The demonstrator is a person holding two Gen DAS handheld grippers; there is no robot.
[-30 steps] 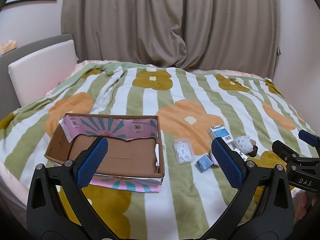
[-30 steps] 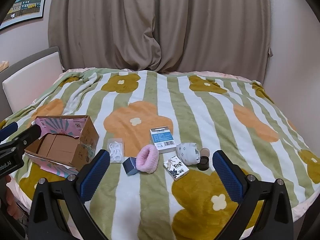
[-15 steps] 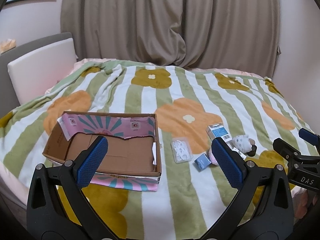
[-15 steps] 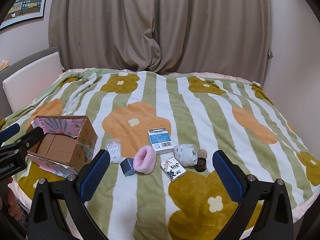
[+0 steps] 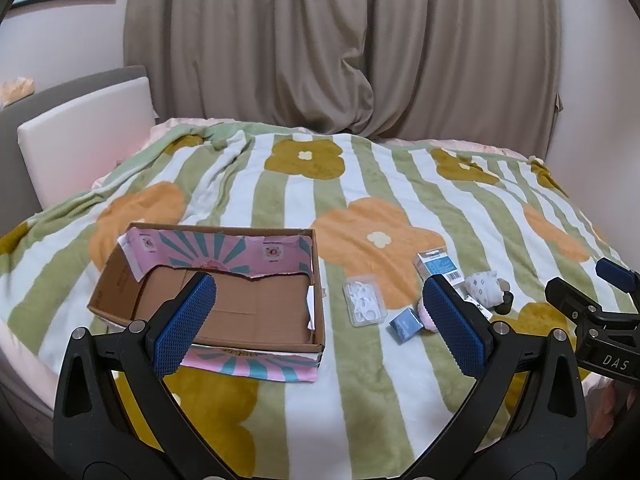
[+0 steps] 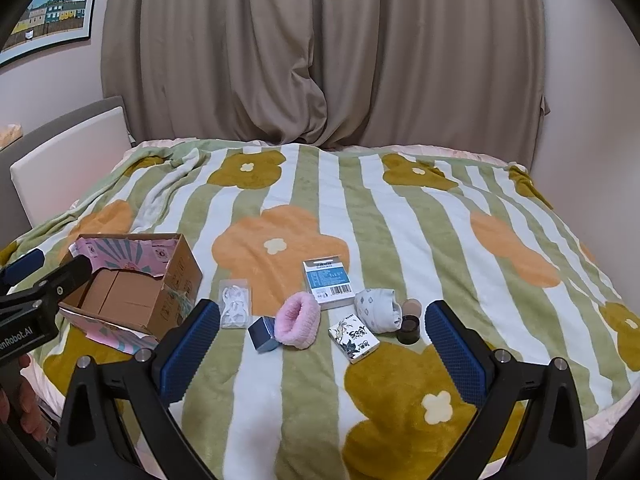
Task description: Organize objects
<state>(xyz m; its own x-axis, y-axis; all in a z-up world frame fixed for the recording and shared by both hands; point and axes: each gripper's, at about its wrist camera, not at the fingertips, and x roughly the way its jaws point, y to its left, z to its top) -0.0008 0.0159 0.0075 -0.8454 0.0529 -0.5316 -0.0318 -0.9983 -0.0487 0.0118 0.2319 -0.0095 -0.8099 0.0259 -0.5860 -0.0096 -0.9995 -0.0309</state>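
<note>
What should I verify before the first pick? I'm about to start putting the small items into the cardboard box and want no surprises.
1. Cardboard box open on top, floor bare: ok.
2. Left hand-held gripper open, nothing between its fingers: ok.
3. Right hand-held gripper open, nothing between its fingers: ok.
4. Pink scrunchie free to lift alone: not ok, it touches the small blue box.
5. Clear packet, nearest the box, lies flat and apart from the other items: ok.
6. Small dark jar closed: cannot tell; a tan round piece leans behind it.
</note>
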